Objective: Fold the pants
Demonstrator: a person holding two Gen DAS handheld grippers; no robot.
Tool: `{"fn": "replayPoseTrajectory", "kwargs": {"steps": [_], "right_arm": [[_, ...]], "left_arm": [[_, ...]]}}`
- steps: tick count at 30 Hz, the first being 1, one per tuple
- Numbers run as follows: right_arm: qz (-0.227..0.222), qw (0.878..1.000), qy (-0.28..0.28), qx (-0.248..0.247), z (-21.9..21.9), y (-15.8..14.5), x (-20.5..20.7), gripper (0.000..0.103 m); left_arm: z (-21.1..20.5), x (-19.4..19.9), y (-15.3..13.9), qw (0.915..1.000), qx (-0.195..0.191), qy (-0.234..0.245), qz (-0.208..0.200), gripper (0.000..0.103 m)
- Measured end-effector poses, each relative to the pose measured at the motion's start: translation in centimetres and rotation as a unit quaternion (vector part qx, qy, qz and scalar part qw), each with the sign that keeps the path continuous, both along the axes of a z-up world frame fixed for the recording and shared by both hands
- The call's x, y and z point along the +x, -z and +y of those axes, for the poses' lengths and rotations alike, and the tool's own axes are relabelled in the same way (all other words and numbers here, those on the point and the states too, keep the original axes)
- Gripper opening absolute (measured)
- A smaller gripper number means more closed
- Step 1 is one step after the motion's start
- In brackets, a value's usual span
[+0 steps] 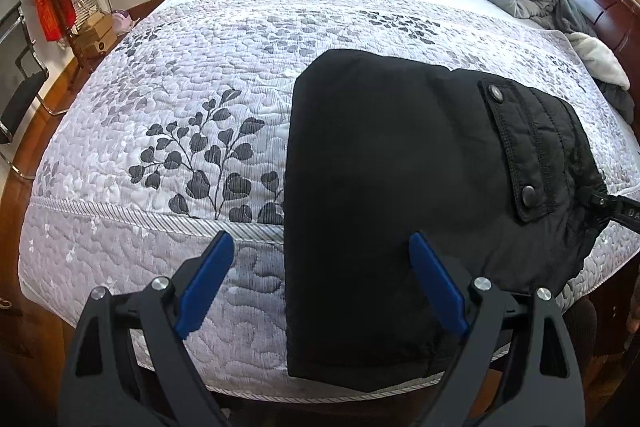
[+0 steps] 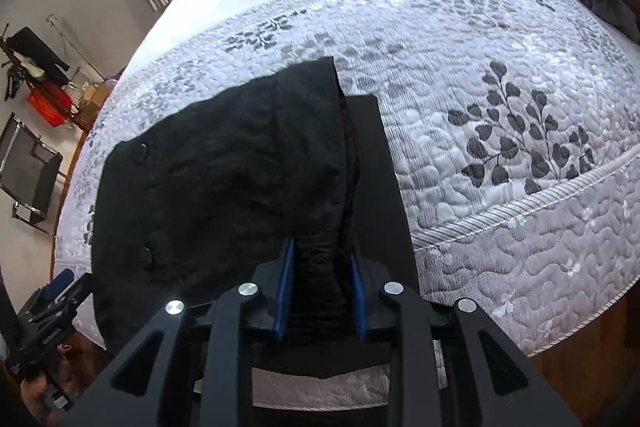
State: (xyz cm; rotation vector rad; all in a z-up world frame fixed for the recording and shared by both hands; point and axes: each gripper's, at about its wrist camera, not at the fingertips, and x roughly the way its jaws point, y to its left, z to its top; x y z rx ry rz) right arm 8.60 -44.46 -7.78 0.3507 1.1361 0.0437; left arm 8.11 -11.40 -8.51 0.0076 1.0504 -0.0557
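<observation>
My black pants (image 1: 384, 195) lie folded in a thick slab on the quilted leaf-print bedspread (image 1: 180, 115), near edge. Left gripper (image 1: 320, 283) hangs released above them; right gripper (image 2: 322, 287) pinches a bunched fold.

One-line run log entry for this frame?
pants: folded on bed | left gripper: open, empty | right gripper: shut on pants

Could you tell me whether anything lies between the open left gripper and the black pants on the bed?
Nothing visible does. The left gripper hangs open right over the left edge of the black pants, with only bare quilt beside that edge. The right gripper has pants fabric between its pads.
</observation>
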Motion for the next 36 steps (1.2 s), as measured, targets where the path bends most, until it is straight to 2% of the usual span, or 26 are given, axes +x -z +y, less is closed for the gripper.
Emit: {"fn": "replayPoseTrajectory", "kwargs": {"steps": [8, 11, 15, 18, 22, 23, 24, 28, 30, 32, 36], "right_arm": [[0.012, 1.000, 0.008, 0.019, -0.7, 1.9, -0.1, 0.031], [0.014, 1.000, 0.009, 0.024, -0.6, 1.4, -0.1, 0.029], [-0.004, 1.000, 0.007, 0.025, -0.7, -0.3, -0.5, 0.027], [0.003, 1.000, 0.003, 0.012, -0.6, -0.3, -0.3, 0.028], [0.026, 1.000, 0.002, -0.007, -0.2, 1.1, 0.0, 0.034], [0.027, 0.999, 0.002, -0.018, -0.2, 1.0, 0.0, 0.042], [0.026, 0.999, 0.000, -0.030, -0.1, 0.7, -0.1, 0.048], [0.022, 0.999, 0.005, -0.031, -0.5, -0.5, -0.7, 0.048], [0.007, 0.998, 0.005, -0.054, -0.1, -1.9, -1.1, 0.048], [-0.019, 0.998, -0.007, -0.066, 0.6, -3.8, -1.5, 0.048], [-0.050, 0.996, -0.056, -0.051, 3.1, -5.9, -1.7, 0.048]], "left_arm": [[-0.1, -0.1, -0.2, 1.0000, -0.001, 0.001, -0.001, 0.089], [-0.2, -0.3, -0.7, 0.9999, -0.003, 0.004, -0.009, 0.089], [-0.1, -0.4, -1.4, 0.9997, -0.015, 0.005, -0.016, 0.089], [-0.1, -0.6, -2.0, 0.9993, -0.027, 0.002, -0.027, 0.089], [-0.2, -0.8, -2.9, 0.9986, -0.033, 0.007, -0.041, 0.090], [-0.2, -0.8, -3.1, 0.9985, -0.033, 0.007, -0.044, 0.090], [-0.1, -0.9, -3.2, 0.9983, -0.035, 0.007, -0.045, 0.090], [0.0, -1.2, -4.3, 0.9973, -0.042, 0.007, -0.060, 0.091], [0.0, -1.5, -5.0, 0.9963, -0.045, 0.009, -0.073, 0.091], [0.0, -1.7, -5.5, 0.9955, -0.044, 0.011, -0.083, 0.091], [-0.1, -2.0, -6.4, 0.9942, -0.050, 0.014, -0.093, 0.092]]}}
